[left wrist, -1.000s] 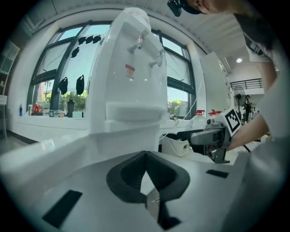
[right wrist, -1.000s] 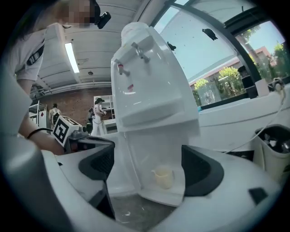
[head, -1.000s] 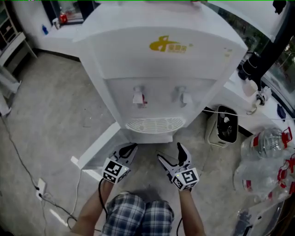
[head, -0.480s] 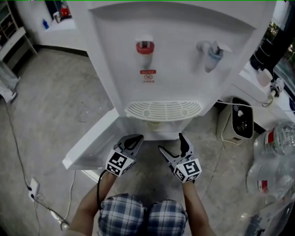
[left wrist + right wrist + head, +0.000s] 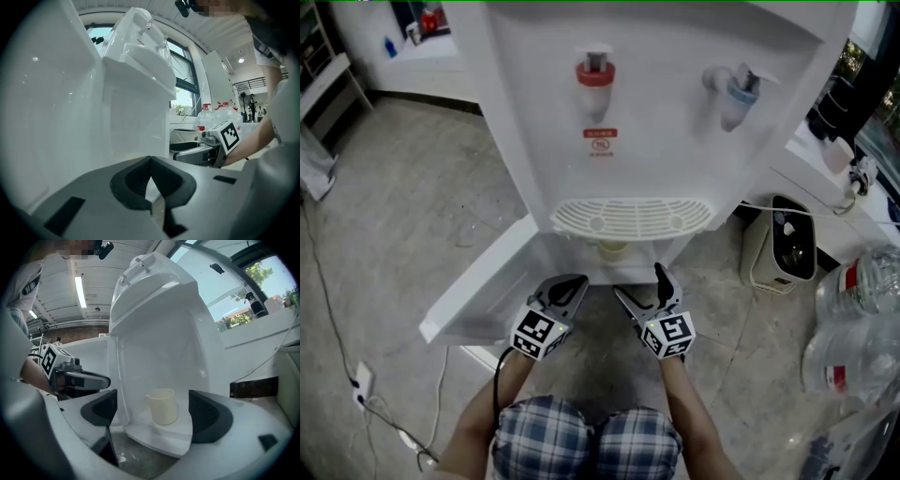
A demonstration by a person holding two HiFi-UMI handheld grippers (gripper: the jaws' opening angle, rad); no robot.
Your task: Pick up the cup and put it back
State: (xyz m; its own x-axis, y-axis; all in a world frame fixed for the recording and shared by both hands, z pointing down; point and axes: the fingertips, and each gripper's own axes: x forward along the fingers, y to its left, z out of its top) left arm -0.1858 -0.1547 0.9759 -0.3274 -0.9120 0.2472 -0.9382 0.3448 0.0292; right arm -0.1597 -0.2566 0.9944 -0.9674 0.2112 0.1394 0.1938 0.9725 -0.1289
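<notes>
White plastic fills the scene: the water dispenser (image 5: 675, 141) stands at my 12 o'clock, and its lower cabinet door (image 5: 478, 300) hangs open toward 9 o'clock. My left gripper (image 5: 572, 281) hovers beside that door, its jaws pressed together with nothing between them.

Under the drip tray (image 5: 633, 216) at 12 o'clock, the cream cup (image 5: 163, 406) stands upright on the floor of the open cabinet. In the right gripper view its handle points to the left.

My right gripper (image 5: 639, 283), at the 3 o'clock side of the left one, has its jaws spread wide and empty. Its own view frames the cup between them, but the cup sits deeper inside the cabinet and nothing touches it. Clear water bottles (image 5: 862, 328) lie on the floor at 3 o'clock, well apart from the work.

I judge this to be the approach to the pick-up, with the lift and the return both yet to come. The next move calls for sliding the right gripper straight in, low enough to clear the drip tray. The jaws should pass either side of the cup's body, clear of the handle, before they close.
</notes>
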